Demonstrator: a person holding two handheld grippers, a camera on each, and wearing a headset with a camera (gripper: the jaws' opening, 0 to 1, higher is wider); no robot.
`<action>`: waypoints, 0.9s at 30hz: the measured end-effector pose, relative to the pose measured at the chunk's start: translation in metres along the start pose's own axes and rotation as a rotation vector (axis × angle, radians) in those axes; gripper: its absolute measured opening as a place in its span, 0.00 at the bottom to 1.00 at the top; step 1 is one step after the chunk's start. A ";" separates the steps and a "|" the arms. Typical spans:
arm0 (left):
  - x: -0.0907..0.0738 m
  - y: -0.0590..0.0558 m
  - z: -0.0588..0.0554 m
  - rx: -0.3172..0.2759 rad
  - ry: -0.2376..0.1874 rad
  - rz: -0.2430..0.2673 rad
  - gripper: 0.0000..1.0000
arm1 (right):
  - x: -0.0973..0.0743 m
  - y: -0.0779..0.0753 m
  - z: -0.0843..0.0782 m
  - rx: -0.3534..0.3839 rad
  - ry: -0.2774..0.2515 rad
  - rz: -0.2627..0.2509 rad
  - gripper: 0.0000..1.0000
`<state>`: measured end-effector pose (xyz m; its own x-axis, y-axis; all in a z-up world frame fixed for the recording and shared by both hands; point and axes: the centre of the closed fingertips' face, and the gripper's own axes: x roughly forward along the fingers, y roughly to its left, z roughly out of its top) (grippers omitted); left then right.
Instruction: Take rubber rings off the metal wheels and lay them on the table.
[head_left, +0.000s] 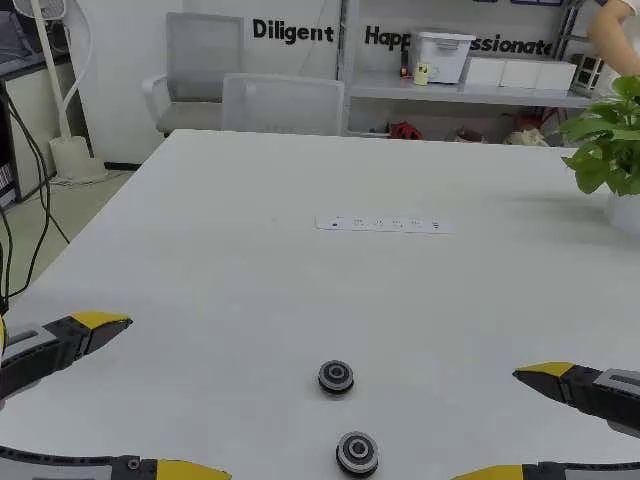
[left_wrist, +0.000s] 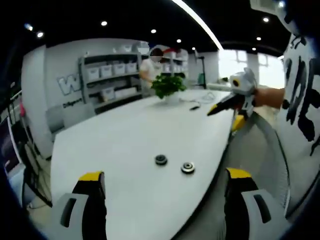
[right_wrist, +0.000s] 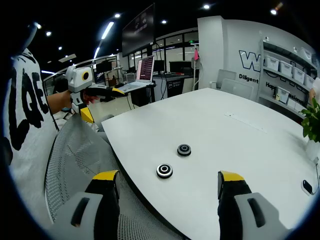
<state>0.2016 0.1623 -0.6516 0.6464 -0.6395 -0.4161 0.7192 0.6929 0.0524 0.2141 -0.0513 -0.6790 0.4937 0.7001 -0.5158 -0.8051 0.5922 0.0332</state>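
Note:
Two small metal wheels, each with a dark rubber ring round it, lie on the white table (head_left: 250, 250) near its front edge. The farther wheel (head_left: 335, 378) (left_wrist: 160, 159) (right_wrist: 184, 149) is apart from the nearer wheel (head_left: 357, 452) (left_wrist: 188, 167) (right_wrist: 164, 170). My left gripper (head_left: 148, 396) (left_wrist: 165, 176) (right_wrist: 100, 95) hovers open at the left, clear of both wheels. At the right my right gripper (head_left: 515, 422) (right_wrist: 167, 176) (left_wrist: 225, 107) is also open and holds nothing. Both have yellow-tipped jaws spread wide.
A potted plant (head_left: 610, 150) stands at the table's right edge and a flush socket strip (head_left: 380, 224) sits mid-table. Grey chairs (head_left: 280, 103) and shelves with white bins (head_left: 470, 60) are beyond the far end. A mesh chair (right_wrist: 85, 150) is by the near edge.

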 end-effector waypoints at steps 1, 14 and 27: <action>0.000 0.000 0.000 0.000 0.001 -0.001 1.00 | 0.000 0.000 0.000 0.002 0.000 0.000 0.79; 0.003 0.001 -0.005 -0.007 0.009 -0.002 1.00 | 0.005 -0.002 -0.002 0.003 -0.002 0.012 0.79; 0.001 -0.002 -0.008 -0.009 0.019 0.002 1.00 | 0.004 0.000 -0.004 -0.001 -0.001 0.024 0.78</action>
<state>0.1989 0.1630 -0.6593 0.6432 -0.6317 -0.4327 0.7154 0.6973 0.0456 0.2146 -0.0502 -0.6841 0.4744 0.7147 -0.5139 -0.8173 0.5745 0.0445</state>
